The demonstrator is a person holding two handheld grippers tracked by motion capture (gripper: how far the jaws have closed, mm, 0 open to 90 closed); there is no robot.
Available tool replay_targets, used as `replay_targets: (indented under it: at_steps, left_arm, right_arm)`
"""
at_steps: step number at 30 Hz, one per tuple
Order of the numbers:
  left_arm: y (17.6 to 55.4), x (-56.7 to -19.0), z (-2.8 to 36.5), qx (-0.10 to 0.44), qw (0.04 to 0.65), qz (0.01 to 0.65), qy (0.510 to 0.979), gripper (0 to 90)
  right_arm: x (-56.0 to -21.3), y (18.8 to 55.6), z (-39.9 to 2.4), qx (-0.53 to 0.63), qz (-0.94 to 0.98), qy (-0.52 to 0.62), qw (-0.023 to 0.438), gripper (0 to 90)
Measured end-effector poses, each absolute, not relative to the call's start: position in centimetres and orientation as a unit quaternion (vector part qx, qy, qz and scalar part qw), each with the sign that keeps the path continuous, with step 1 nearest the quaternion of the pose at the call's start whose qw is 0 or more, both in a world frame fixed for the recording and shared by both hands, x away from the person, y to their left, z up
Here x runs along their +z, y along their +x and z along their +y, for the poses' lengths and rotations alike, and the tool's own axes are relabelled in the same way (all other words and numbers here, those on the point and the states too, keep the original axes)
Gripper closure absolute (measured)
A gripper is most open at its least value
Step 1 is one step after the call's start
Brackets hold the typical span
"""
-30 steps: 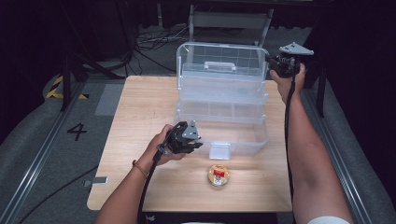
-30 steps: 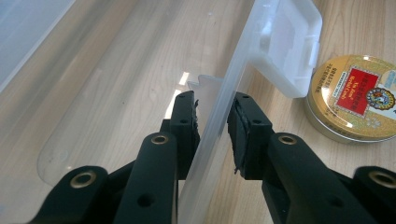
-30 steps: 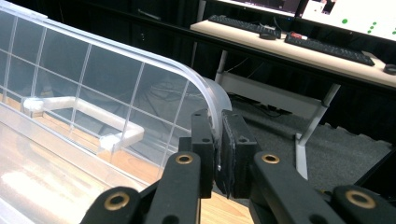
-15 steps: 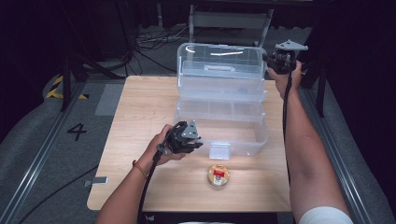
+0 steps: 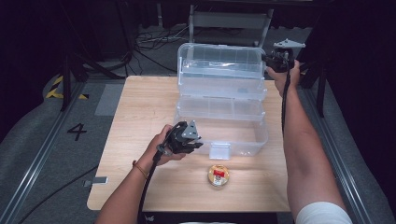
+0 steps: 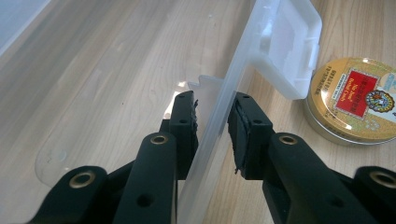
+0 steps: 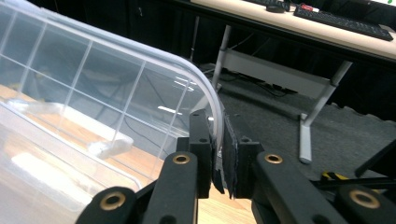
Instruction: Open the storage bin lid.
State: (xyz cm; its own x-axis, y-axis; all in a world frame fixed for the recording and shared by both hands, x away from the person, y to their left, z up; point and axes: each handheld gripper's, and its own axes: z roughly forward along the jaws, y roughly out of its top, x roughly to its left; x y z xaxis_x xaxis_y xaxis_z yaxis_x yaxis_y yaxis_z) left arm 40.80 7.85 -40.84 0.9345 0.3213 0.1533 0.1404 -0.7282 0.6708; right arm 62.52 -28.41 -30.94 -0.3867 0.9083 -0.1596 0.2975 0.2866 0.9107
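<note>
In the high view the clear tiered box (image 5: 219,112) stands mid-frame, lid (image 5: 219,60) raised, tin (image 5: 218,175) unstowed below; in the left gripper view the left gripper (image 6: 212,121) straddles the front wall, apparently clamped; in the right gripper view the right gripper (image 7: 215,147) pinches the lid's rim.

"4" marked on grey floor mat (image 5: 77,131); tin (image 6: 357,100) label text too small.
</note>
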Motion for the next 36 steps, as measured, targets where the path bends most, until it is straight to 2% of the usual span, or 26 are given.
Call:
replay_targets:
  at_steps: [25,27,30,36]
  left_arm:
    - [41.0,-41.0,8.0,0.120,0.353,0.128,0.919,72.3]
    - [41.1,-41.1,8.0,0.134,0.341,0.130,0.921,71.9]
    - [41.4,-41.1,8.4,0.112,0.357,0.134,0.918,73.5]
    - [41.5,-41.2,8.5,0.111,0.358,0.133,0.918,73.6]
  right_arm:
    - [-31.9,63.9,-28.9,0.421,0.721,0.440,0.331,82.9]
    - [-31.9,63.9,-28.8,0.411,0.729,0.438,0.330,82.9]
    - [-32.2,63.8,-28.9,0.407,0.732,0.436,0.328,83.3]
    - [-32.5,63.3,-29.3,0.408,0.730,0.438,0.330,81.9]
